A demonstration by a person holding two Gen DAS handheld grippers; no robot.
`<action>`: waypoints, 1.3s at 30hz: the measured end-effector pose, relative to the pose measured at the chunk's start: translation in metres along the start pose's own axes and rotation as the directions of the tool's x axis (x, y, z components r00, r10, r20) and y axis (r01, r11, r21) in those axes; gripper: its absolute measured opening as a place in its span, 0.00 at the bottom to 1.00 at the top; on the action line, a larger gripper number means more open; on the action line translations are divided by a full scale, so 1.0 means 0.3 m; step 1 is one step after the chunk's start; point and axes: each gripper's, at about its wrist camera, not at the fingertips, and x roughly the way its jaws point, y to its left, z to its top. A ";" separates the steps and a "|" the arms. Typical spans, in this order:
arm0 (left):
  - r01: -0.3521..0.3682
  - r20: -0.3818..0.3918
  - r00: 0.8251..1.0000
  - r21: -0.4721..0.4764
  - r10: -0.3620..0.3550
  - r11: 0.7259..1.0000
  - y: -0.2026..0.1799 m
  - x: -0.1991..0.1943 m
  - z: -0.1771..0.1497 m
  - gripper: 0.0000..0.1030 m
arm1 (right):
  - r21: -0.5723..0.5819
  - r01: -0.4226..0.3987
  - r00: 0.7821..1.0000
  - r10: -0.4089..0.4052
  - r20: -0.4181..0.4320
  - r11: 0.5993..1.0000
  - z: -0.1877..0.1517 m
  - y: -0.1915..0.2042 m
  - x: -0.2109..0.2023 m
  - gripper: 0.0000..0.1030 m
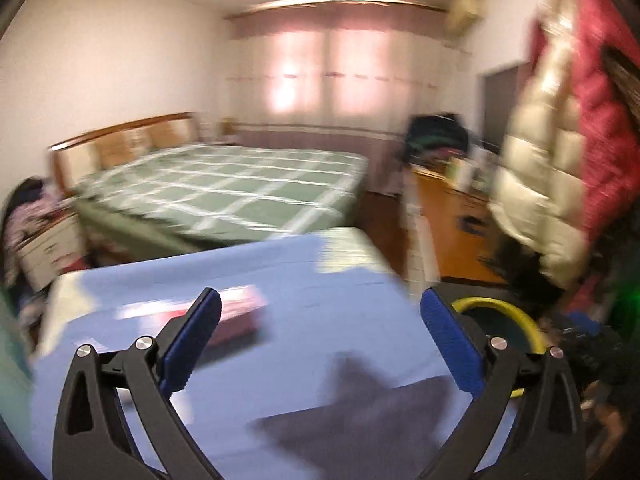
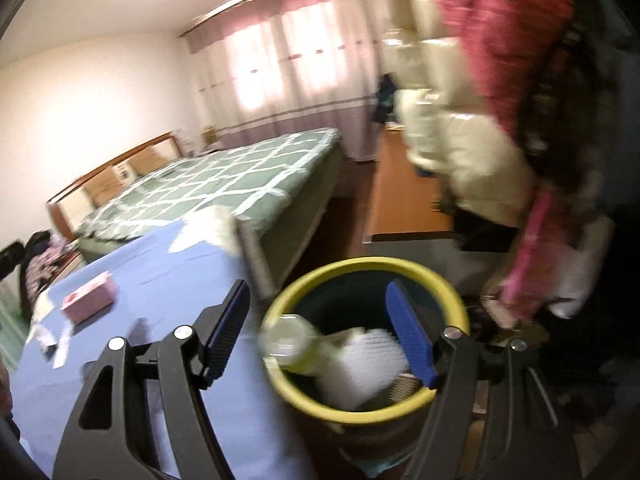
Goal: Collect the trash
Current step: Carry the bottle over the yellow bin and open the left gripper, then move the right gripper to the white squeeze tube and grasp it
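A dark bin with a yellow rim (image 2: 362,270) stands on the floor beside a table with a blue cloth (image 2: 168,264). A clear bottle (image 2: 298,342) and a white crumpled piece (image 2: 364,364) are blurred at the bin's mouth. My right gripper (image 2: 320,300) is open and empty, right above the bin. A pink box (image 2: 90,298) lies on the cloth, with small paper scraps (image 2: 54,344) near it. My left gripper (image 1: 320,312) is open and empty over the cloth (image 1: 320,280); the pink box (image 1: 236,312) lies just beyond its left finger. The bin rim (image 1: 504,308) shows to its right.
A bed with a green checked cover (image 1: 240,188) lies behind the table. Padded jackets (image 2: 480,140) hang at the right, over an orange-brown floor (image 2: 400,200). Dark clutter (image 1: 592,344) lies by the bin. A cabinet with clothes (image 1: 36,232) stands at far left.
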 end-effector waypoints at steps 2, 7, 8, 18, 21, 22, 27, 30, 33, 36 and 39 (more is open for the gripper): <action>-0.099 0.004 0.995 -0.043 0.099 0.994 0.151 -0.036 -0.022 0.95 | -0.042 -0.031 1.000 0.031 -0.004 0.999 0.003 0.076 0.008 0.65; -0.321 -0.042 0.947 -0.180 0.318 0.930 0.554 -0.106 -0.115 0.95 | -0.129 -0.119 0.993 0.117 -0.029 0.984 0.009 0.288 0.030 0.65; -0.350 -0.050 0.936 -0.197 0.347 0.916 0.610 -0.116 -0.134 0.95 | -0.150 -0.140 0.990 0.136 -0.037 0.979 0.008 0.336 0.036 0.65; -0.557 -0.126 0.823 -0.363 0.553 0.747 1.013 -0.202 -0.324 0.95 | -0.338 -0.427 0.900 0.360 -0.245 0.838 -0.092 0.854 0.136 0.65; -0.574 -0.136 0.811 -0.374 0.569 0.728 1.041 -0.211 -0.345 0.95 | -0.388 -0.524 0.847 0.413 -0.335 0.758 -0.148 1.014 0.159 0.65; -0.573 -0.137 0.811 -0.382 0.569 0.725 1.054 -0.218 -0.352 0.95 | -0.399 -0.549 0.830 0.428 -0.357 0.734 -0.166 1.064 0.161 0.65; -0.602 -0.142 0.788 -0.380 0.599 0.702 1.043 -0.218 -0.358 0.95 | -0.460 -0.653 0.754 0.458 -0.472 0.601 -0.258 1.285 0.196 0.65; -0.606 -0.151 0.786 -0.377 0.600 0.700 1.027 -0.201 -0.354 0.95 | -0.481 -0.683 0.728 0.457 -0.511 0.549 -0.300 1.384 0.223 0.65; -0.623 -0.159 0.774 -0.365 0.613 0.692 1.013 -0.198 -0.346 0.95 | -0.504 -0.688 0.723 0.433 -0.538 0.522 -0.336 1.466 0.263 0.65; -0.635 -0.165 0.763 -0.367 0.625 0.679 1.016 -0.199 -0.348 0.95 | -0.526 -0.674 0.734 0.397 -0.550 0.518 -0.364 1.528 0.307 0.65; -0.644 -0.176 0.755 -0.377 0.631 0.666 1.024 -0.203 -0.350 0.95 | -0.526 -0.672 0.735 0.386 -0.557 0.521 -0.377 1.557 0.337 0.65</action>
